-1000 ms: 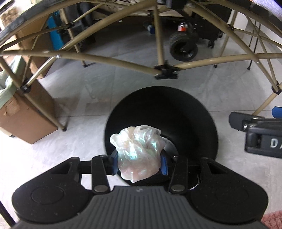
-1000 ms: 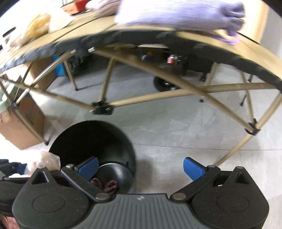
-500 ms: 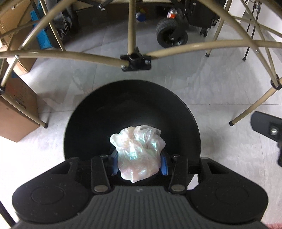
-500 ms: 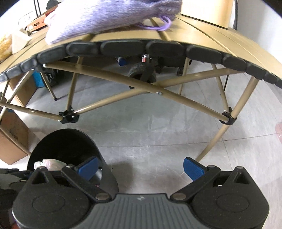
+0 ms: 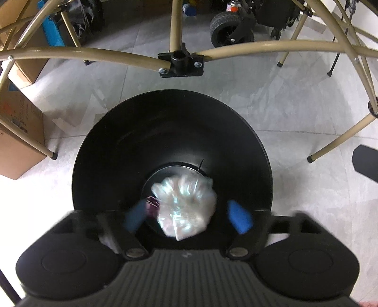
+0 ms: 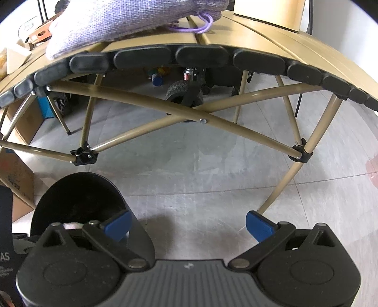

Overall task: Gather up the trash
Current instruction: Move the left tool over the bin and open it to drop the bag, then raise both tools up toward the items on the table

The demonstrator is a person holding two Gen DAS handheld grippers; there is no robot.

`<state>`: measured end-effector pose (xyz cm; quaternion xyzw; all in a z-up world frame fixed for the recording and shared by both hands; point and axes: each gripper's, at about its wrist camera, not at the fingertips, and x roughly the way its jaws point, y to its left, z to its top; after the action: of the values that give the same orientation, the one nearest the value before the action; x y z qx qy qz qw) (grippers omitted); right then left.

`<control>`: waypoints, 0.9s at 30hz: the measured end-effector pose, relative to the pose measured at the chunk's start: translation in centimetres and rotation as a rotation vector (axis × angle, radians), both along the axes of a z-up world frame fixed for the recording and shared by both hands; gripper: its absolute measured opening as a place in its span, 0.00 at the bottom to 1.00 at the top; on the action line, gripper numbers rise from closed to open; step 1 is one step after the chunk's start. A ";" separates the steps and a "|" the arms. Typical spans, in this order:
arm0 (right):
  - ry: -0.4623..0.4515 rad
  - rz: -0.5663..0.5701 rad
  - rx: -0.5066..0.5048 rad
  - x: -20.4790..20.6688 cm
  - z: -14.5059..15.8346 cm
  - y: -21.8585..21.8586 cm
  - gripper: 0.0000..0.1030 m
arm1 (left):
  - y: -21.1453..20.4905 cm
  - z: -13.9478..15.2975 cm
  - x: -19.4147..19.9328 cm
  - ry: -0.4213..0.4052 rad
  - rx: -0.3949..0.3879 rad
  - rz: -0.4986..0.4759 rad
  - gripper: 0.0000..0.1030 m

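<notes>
In the left wrist view a crumpled, shiny plastic wrapper [image 5: 185, 206] is dropping free inside the black round trash bin [image 5: 165, 132], over its bottom. My left gripper [image 5: 187, 217] hangs above the bin mouth; its jaws are opening, blurred, and the blue pads no longer touch the wrapper. A dark purple scrap [image 5: 152, 204] lies in the bin bottom beside it. In the right wrist view my right gripper [image 6: 187, 224] stands open and empty above the floor, just right of the bin [image 6: 78, 196].
A folding table's tan legs and black joint [image 5: 180, 62] cross just beyond the bin. Cardboard boxes [image 5: 16, 132] stand at the left, a wheeled cart [image 5: 226, 24] behind. On the slatted tabletop [image 6: 248, 40] lies a purple knitted bag [image 6: 132, 19].
The left gripper moved over the bin and lower, then its jaws sprang apart and let the wrapper go; it falls into the bin. The right gripper shifted rightward early, then held still.
</notes>
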<state>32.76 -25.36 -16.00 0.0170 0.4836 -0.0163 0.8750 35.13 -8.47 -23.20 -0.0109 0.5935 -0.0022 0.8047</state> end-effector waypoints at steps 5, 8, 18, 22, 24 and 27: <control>-0.002 -0.004 0.001 0.0 0.0 -0.2 1.00 | 0.0 0.3 -0.1 -0.025 0.005 0.000 1.00; -0.001 0.000 0.001 0.0 0.0 -0.1 1.00 | -0.1 0.3 -0.2 -0.025 0.012 -0.004 1.00; -0.002 0.002 0.000 0.1 0.0 -0.1 1.00 | 0.3 0.9 -0.5 -0.043 0.022 -0.011 1.00; -0.010 0.009 0.004 0.0 0.3 -0.1 1.00 | 0.5 1.6 -0.9 -0.059 0.031 -0.018 1.00; -0.016 0.016 0.010 -0.1 0.5 -0.1 1.00 | 0.7 2.2 -1.1 -0.074 0.034 -0.015 1.00; -0.038 0.032 0.025 -0.5 1.3 0.0 1.00 | 1.2 3.5 -1.7 -0.110 0.018 -0.011 1.00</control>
<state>32.24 -25.36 -14.69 0.0207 0.4675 0.0041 0.8838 33.46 -7.32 -19.69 -0.0002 0.5486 -0.0017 0.8361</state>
